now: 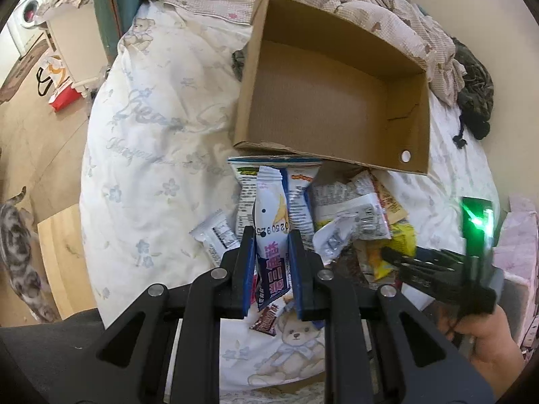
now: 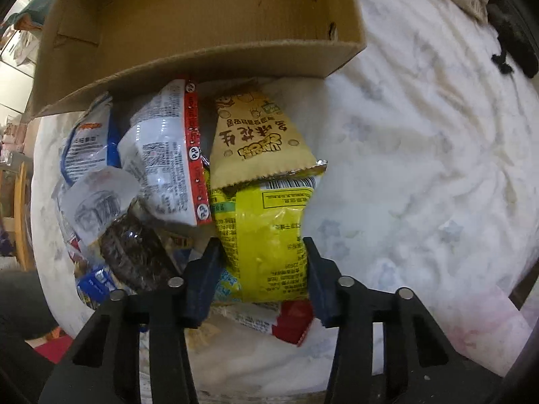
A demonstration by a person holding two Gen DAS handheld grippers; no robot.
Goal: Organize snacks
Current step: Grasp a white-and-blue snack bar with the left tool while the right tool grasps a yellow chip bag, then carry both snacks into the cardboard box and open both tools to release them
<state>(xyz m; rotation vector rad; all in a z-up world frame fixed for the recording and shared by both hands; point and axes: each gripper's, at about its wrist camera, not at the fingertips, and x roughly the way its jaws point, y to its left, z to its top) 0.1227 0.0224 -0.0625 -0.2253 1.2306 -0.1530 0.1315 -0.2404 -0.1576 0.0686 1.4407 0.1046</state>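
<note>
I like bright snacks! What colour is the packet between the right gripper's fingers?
Bright yellow packet; right wrist view shows it best.

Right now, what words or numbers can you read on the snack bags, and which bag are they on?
"025092" and more: white packet in the left gripper, seen upside down.
"PP" in circles: red-edged bag.
Upside-down Chinese characters: tan peanut bag.
Small print on the yellow bag: too small.

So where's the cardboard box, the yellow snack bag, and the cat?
cardboard box (image 1: 323, 94): left wrist view, bare inside floor.
yellow snack bag (image 2: 266, 235): right wrist view, middle of the bag.
cat (image 1: 17, 245): left wrist view, its striped back.
</note>
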